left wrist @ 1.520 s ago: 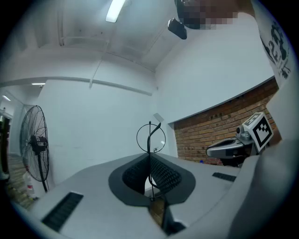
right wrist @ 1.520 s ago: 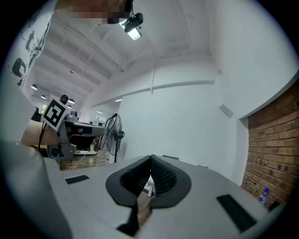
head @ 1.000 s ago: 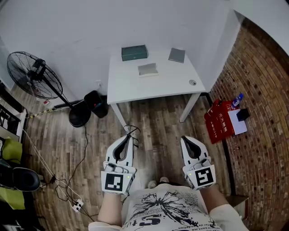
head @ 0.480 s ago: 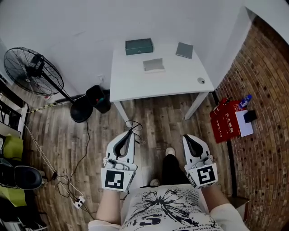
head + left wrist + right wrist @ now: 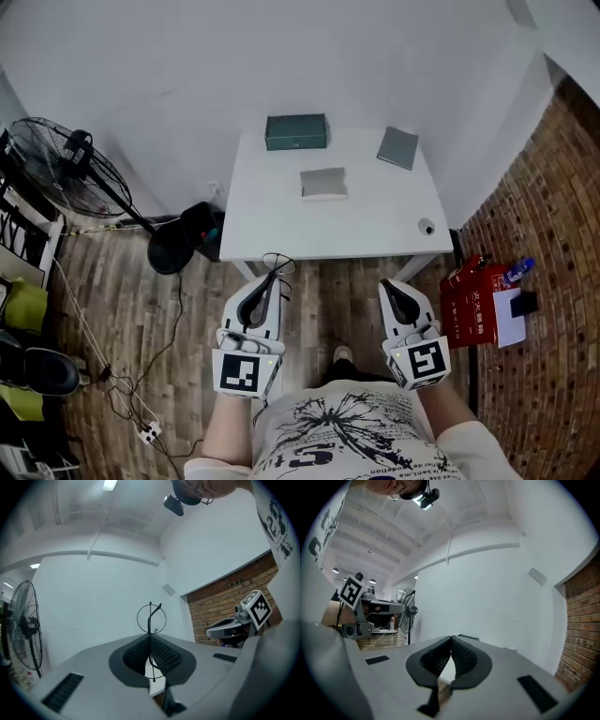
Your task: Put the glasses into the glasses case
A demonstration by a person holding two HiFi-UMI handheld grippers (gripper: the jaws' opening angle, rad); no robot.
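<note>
Thin black wire glasses (image 5: 151, 619) with round lenses stand upright in my left gripper (image 5: 151, 638), which is shut on the frame. In the head view the glasses (image 5: 273, 264) stick out past the left gripper (image 5: 271, 279), just short of the white table's (image 5: 281, 234) front edge. A dark green glasses case (image 5: 295, 131) lies shut at the table's back edge. My right gripper (image 5: 387, 285) is level beside the left one, and its jaws (image 5: 451, 640) are shut with nothing between them.
On the table lie a flat grey piece (image 5: 323, 182), a grey square (image 5: 397, 147) at the back right and a small round thing (image 5: 427, 227) by the right front corner. A standing fan (image 5: 70, 164) and black bin (image 5: 202, 225) stand left; a red bag (image 5: 478, 305) right.
The table has drawn nearer and lower in the head view as the person stepped toward it. Both grippers went forward together, the left still shut on the glasses.
</note>
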